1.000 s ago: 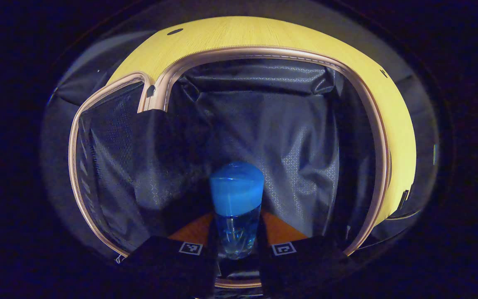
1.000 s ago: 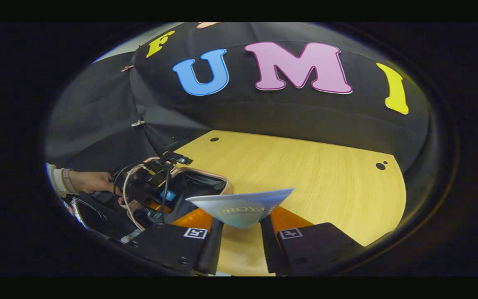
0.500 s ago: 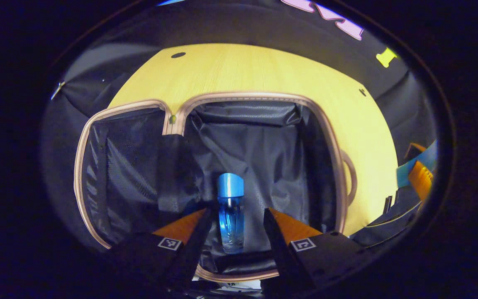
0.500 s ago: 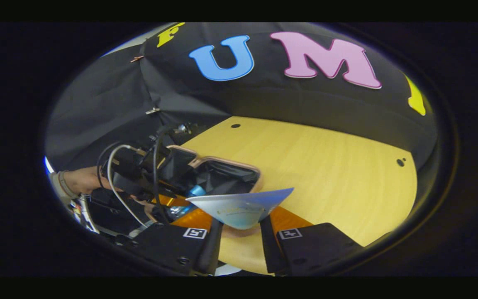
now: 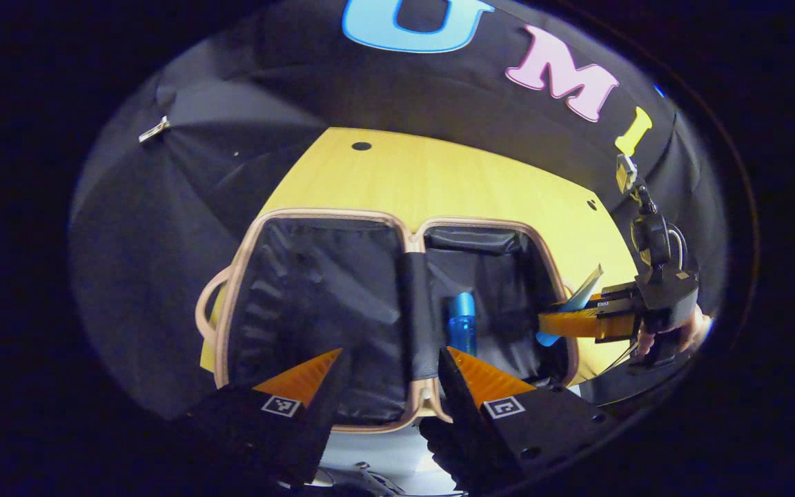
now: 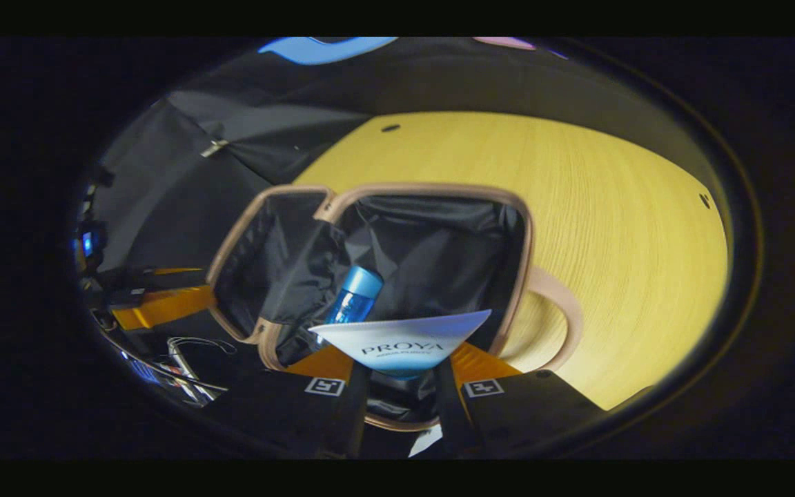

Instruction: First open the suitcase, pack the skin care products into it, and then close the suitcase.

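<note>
The suitcase lies open on the wooden table, with two black-lined halves inside a beige rim. A blue-capped clear bottle lies in its right half. My left gripper hangs open above the near rim, holding nothing. My right gripper reaches in from the right, shut on a pale blue tube. In the right gripper view the tube sticks up between the fingers of my right gripper, above the near edge of the suitcase. The bottle lies just behind the tube. My left gripper stands at the left.
A hand holds the right gripper's body, with cables above it. A beige carry handle sticks out of the suitcase's right side onto the table. Black cloth walls close off the back and the left side.
My left gripper let go of the blue bottle inside the suitcase and drew back above the rim. My right gripper carried the tube leftward from over the table to over the suitcase.
</note>
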A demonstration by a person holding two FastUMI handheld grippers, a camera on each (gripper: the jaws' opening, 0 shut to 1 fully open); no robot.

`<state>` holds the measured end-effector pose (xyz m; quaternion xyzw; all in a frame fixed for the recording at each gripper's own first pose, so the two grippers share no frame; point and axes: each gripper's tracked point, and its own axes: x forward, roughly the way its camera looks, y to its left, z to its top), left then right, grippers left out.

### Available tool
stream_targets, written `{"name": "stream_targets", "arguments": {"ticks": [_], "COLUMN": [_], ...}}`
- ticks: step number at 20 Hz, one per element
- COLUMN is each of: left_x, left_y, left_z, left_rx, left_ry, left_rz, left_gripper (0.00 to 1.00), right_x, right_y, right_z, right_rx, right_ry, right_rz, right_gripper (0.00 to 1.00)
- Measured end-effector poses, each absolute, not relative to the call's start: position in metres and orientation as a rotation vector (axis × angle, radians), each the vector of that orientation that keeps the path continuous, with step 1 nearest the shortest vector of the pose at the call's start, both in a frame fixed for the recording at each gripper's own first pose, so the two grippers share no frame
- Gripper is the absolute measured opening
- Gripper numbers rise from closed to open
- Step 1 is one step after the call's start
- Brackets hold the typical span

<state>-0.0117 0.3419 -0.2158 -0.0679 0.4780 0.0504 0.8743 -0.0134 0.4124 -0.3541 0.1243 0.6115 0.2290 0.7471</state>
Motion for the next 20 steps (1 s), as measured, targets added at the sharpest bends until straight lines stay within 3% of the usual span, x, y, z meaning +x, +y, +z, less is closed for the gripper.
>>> {"name": "stream_targets", "arguments": {"ticks": [1,2,7,8,9,12,13,15,16,17,19,20], "left_x": [-0.021,-0.027,-0.05,-0.054,-0.057,-0.059,-0.059,-0.058,-0.055,-0.052,-0.047,-0.045], "left_y": [0.36,0.376,0.448,0.465,0.48,0.515,0.525,0.541,0.545,0.548,0.559,0.564], "left_z": [-0.218,-0.22,-0.226,-0.226,-0.228,-0.229,-0.228,-0.235,-0.234,-0.235,-0.236,-0.239], "left_rx": [-0.183,-0.235,-0.399,-0.393,-0.387,-0.375,-0.372,-0.369,-0.38,-0.389,-0.391,-0.393], "left_ry": [1.003,0.995,0.961,0.965,0.964,0.972,0.979,0.991,0.988,0.987,0.991,0.993], "left_rz": [0.154,0.192,0.312,0.335,0.353,0.4,0.417,0.457,0.453,0.45,0.458,0.464], "left_gripper": [0.81,0.83,0.83,0.83,0.84,0.83,0.84,0.83,0.83,0.84,0.84,0.83], "right_x": [-0.02,-0.024,-0.039,-0.042,-0.048,-0.05,-0.05,-0.049,-0.048,-0.045,-0.037,-0.032], "right_y": [0.418,0.422,0.434,0.429,0.427,0.429,0.429,0.428,0.43,0.432,0.43,0.427], "right_z": [-0.365,-0.372,-0.392,-0.397,-0.401,-0.401,-0.399,-0.392,-0.388,-0.375,-0.361,-0.352], "right_rx": [0.268,0.285,0.367,0.351,0.345,0.364,0.361,0.379,0.402,0.43,0.439,0.433], "right_ry": [1.393,1.43,1.565,1.585,1.606,1.629,1.624,1.6,1.579,1.562,1.493,1.455], "right_rz": [0.47,0.439,0.328,0.308,0.292,0.271,0.265,0.265,0.273,0.288,0.303,0.314], "right_gripper": [0.44,0.48,0.48,0.41,0.48,0.52,0.59,0.53,0.56,0.7,0.75,0.84]}}
